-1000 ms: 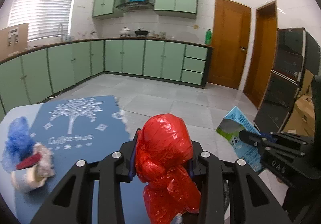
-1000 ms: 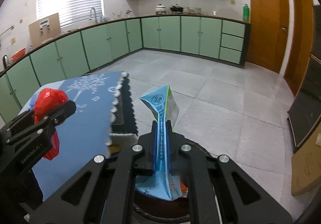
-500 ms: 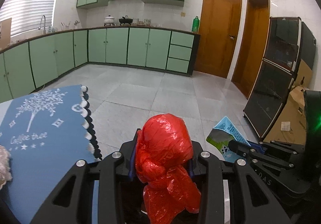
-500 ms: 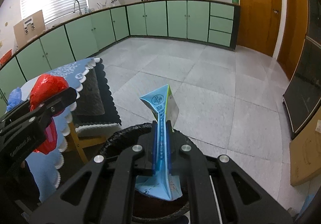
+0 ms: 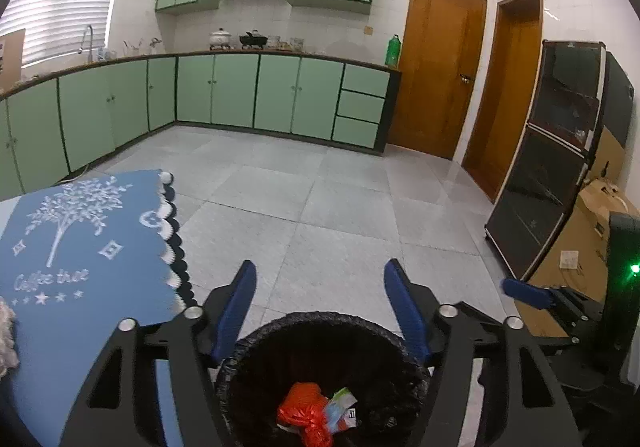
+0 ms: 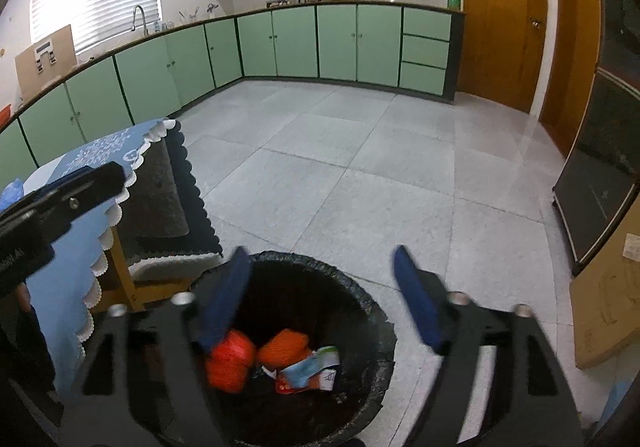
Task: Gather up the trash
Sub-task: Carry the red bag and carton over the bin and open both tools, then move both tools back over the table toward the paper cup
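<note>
Above the black-lined bin [image 5: 320, 323], the left claw [image 5: 320, 311] and right claw [image 6: 324, 295] have just sprung wide, both empty (blue pads bare); the red bag [image 5: 306, 413] and the carton [image 6: 310, 365] lie inside, the blue-clothed worktop [image 5: 80, 271] just left.

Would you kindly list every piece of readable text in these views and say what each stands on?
"Coffee tree": white script on the blue tablecloth, under its tree print.
Print on the carton in the trash bin: too blurred to read.
White lettering on the left gripper's body in the right wrist view: cut off, unreadable.
</note>
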Motion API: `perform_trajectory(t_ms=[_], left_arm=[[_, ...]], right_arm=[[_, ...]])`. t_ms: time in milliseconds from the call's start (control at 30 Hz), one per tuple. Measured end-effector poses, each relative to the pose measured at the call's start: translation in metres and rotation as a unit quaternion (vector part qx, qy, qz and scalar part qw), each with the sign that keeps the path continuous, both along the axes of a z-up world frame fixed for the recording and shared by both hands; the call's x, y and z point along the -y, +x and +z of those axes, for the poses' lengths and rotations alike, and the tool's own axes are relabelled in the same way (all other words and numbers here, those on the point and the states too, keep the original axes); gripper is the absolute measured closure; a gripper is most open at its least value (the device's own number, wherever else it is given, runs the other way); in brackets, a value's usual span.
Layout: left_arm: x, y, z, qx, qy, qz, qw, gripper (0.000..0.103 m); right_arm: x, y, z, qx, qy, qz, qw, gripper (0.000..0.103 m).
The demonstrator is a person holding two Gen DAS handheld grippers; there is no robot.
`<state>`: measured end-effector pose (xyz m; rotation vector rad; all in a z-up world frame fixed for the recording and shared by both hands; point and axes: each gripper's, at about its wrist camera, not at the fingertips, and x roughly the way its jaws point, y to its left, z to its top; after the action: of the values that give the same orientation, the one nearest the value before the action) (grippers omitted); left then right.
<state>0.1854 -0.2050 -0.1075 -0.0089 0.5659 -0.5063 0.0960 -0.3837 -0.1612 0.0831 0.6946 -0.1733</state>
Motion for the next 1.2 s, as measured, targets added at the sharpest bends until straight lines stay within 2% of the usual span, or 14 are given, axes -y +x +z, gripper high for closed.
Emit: perform_trajectory(t_ms=[200,567,867,1000,1200], left_arm=[[-0.028,-0.01,0.017,0.016,-0.006,0.024,0.9996,0.024],[-0.113,-0.041,0.039,0.047,0.007,0.095,0.9943,0.022],[-0.199,-0.058,0.032,0.045,0.032,0.18,0.9821,0.022],[-0.227,-0.067,0.025,0.042,0.043,0.205,0.977,0.022],[-0.26,-0.073,0.012,0.022,0.036,0.231,0.9721,0.022]], right_arm=[[-0.012,-0.009,0.018,0.019,0.004,0.0,1.0,0.009],[-0.076,-0.015,0.039,0.045,0.008,0.041,0.998,0.007],[-0.147,-0.009,0.041,0.047,0.008,0.094,0.994,0.007],[-0.173,-0.007,0.041,0.053,0.01,0.112,0.992,0.007],[-0.2,-0.005,0.037,0.059,0.006,0.127,0.99,0.007]])
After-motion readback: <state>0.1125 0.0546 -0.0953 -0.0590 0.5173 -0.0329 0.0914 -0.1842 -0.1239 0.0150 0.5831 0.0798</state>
